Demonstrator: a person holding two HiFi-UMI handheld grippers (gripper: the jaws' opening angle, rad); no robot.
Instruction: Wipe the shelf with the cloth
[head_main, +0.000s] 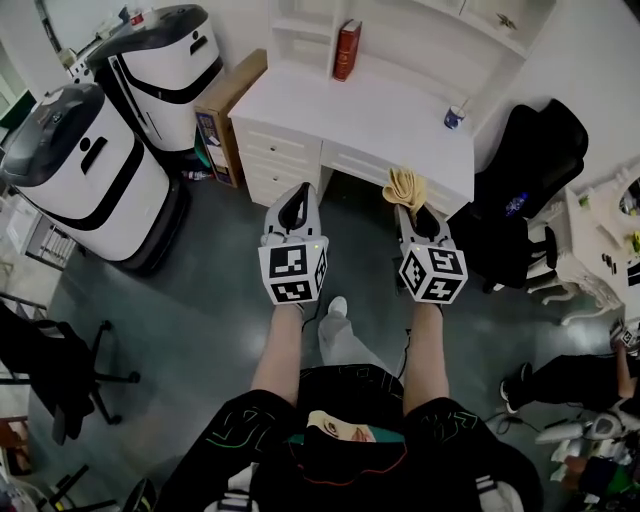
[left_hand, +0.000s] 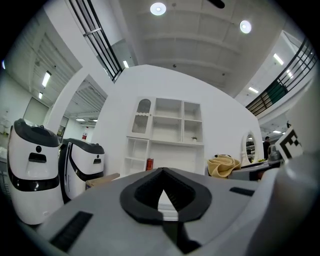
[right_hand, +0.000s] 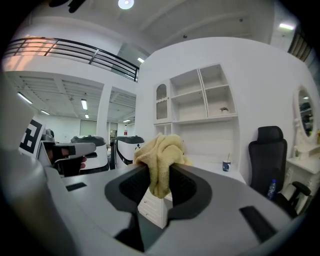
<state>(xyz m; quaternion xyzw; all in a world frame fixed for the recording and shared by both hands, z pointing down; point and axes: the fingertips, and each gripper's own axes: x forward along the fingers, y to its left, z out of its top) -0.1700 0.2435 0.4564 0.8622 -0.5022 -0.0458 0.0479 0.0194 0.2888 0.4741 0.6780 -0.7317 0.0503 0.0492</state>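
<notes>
A crumpled yellow cloth (head_main: 404, 185) is pinched in my right gripper (head_main: 410, 208), held in the air just short of the white desk's front edge. In the right gripper view the cloth (right_hand: 161, 155) bulges out above the shut jaws. My left gripper (head_main: 299, 195) hovers beside it at the same height, shut with nothing between its jaws (left_hand: 161, 172). The white shelf unit (head_main: 400, 30) rises at the back of the desk (head_main: 360, 115); it also shows ahead as shelf unit (left_hand: 167, 132) and shelf unit (right_hand: 197, 100). A red book (head_main: 347, 49) stands in a lower compartment.
A small cup (head_main: 454, 117) sits on the desk's right end. A black office chair (head_main: 530, 170) stands to the right. Two white-and-black machines (head_main: 85, 170) and a cardboard box (head_main: 225, 105) stand to the left. A person's legs (head_main: 575, 380) show at the lower right.
</notes>
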